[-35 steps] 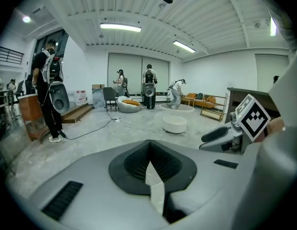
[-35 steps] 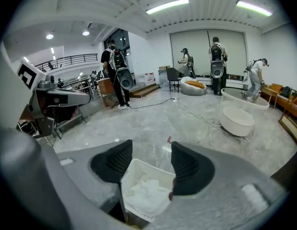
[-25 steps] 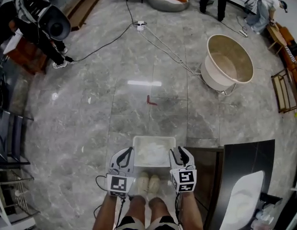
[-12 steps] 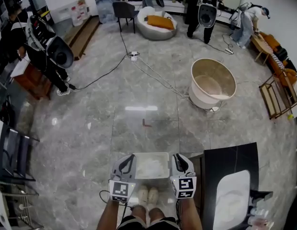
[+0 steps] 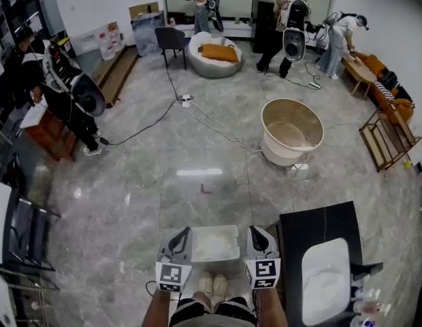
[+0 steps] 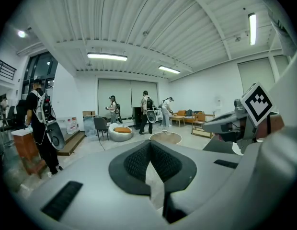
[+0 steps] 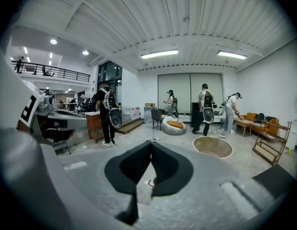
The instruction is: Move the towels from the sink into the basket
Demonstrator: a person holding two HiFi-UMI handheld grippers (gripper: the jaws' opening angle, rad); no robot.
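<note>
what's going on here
A person stands over a white basket on the floor, next to the sink, with a claw in each hand. White towels lie in the basket. The left claw is shut and empty; the right claw has just closed on nothing.

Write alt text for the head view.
The left hand-held gripper and right hand-held gripper, both shut and empty, flank a white basket of towels on a grey floor; the right one's jaws have just closed. A white sink sits at right, with a round tub and several people beyond.
</note>
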